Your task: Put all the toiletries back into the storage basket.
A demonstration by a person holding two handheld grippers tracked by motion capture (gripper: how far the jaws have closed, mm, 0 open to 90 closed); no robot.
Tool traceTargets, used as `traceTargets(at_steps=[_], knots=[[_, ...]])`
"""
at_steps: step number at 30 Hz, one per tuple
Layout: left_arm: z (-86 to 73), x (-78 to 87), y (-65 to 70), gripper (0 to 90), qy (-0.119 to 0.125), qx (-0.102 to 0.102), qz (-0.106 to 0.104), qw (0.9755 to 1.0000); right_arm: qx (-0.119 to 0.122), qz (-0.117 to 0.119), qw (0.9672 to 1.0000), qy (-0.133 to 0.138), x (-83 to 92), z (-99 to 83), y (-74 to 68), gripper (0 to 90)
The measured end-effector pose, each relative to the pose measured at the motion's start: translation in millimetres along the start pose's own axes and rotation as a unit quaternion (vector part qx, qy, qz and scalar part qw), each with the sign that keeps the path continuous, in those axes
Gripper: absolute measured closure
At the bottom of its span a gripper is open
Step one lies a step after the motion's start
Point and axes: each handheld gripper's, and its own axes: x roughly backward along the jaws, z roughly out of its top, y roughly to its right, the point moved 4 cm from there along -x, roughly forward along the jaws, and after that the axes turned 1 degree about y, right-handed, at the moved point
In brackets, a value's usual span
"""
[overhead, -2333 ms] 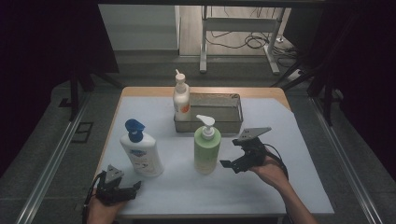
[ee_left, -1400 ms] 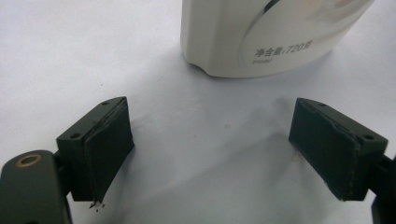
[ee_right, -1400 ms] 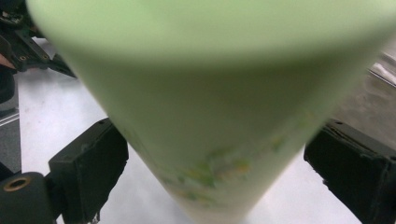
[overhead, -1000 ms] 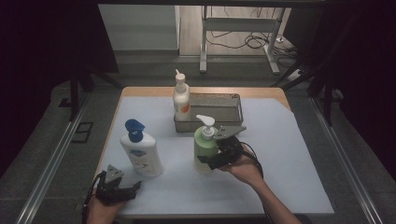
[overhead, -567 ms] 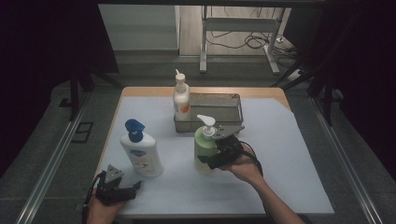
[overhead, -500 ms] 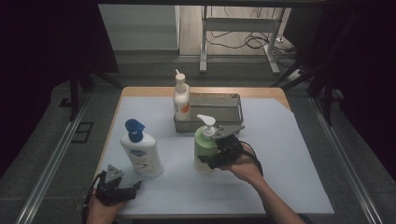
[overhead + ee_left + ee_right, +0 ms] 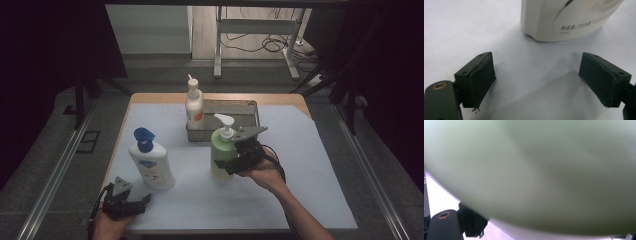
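Observation:
A pale green pump bottle (image 7: 220, 150) stands upright in the middle of the white table. My right gripper (image 7: 228, 163) reaches it from the right, its jaws set around the lower body and closed on it. In the right gripper view the green bottle (image 7: 536, 170) looms very close and blurred, with one black pad (image 7: 472, 223) at its edge. My left gripper (image 7: 137, 204) rests at the front left with its jaws wide apart. In the left gripper view that gripper (image 7: 536, 86) holds nothing, and the base of a white bottle (image 7: 564, 20) stands just ahead.
The white bottle with a blue pump (image 7: 150, 162) stands left of the green one. A grey metal tray (image 7: 252, 107) sits at the back, with a white orange-labelled pump bottle (image 7: 194, 107) at its left end. The table's white cover (image 7: 305, 175) spreads to the right.
My right gripper moved left from open table onto the green bottle, then stayed there over the last second. The left gripper has kept still.

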Motion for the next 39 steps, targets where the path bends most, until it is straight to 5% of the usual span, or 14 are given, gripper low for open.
traceTargets(at_steps=[39], knots=[[0.2,0.0,-0.3,13.1,0.001,0.002,-0.002,1.0000,-0.004,-0.033,0.9993,0.018,20.9,62.1,24.1,12.2]])
